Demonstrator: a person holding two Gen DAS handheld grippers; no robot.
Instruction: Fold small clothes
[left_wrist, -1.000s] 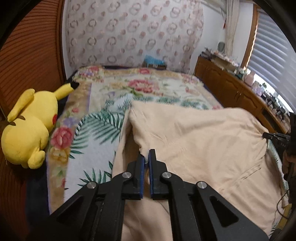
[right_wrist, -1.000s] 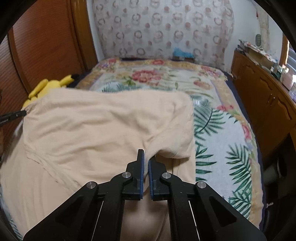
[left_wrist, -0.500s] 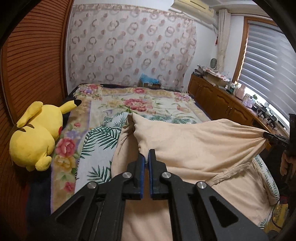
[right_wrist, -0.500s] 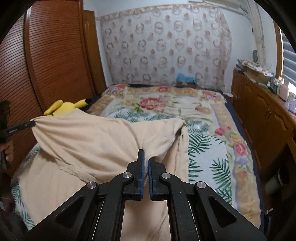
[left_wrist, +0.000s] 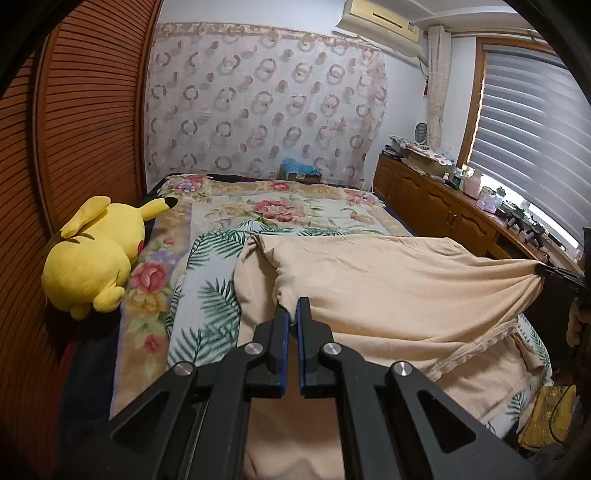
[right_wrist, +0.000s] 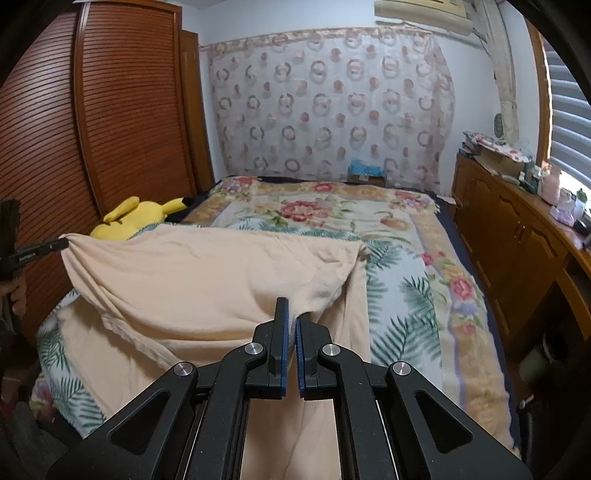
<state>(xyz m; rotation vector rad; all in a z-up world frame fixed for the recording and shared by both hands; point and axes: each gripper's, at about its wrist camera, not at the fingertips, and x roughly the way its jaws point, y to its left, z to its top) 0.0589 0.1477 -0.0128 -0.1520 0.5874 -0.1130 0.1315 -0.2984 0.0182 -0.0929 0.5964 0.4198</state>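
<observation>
the floral bed (left_wrist: 280, 210) carries a peach garment (left_wrist: 388, 280), its top layer lifted off the bed and stretched between both tongs. left tongs (left_wrist: 291, 314) and right tongs (right_wrist: 290, 317) each clench a corner. a yellow plush toy (left_wrist: 92, 254) lies beside it.

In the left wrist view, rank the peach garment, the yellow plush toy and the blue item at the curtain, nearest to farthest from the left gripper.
1. Peach garment, clamped in the left gripper.
2. Yellow plush toy, left bed edge.
3. Blue item, far end by the curtain.
</observation>
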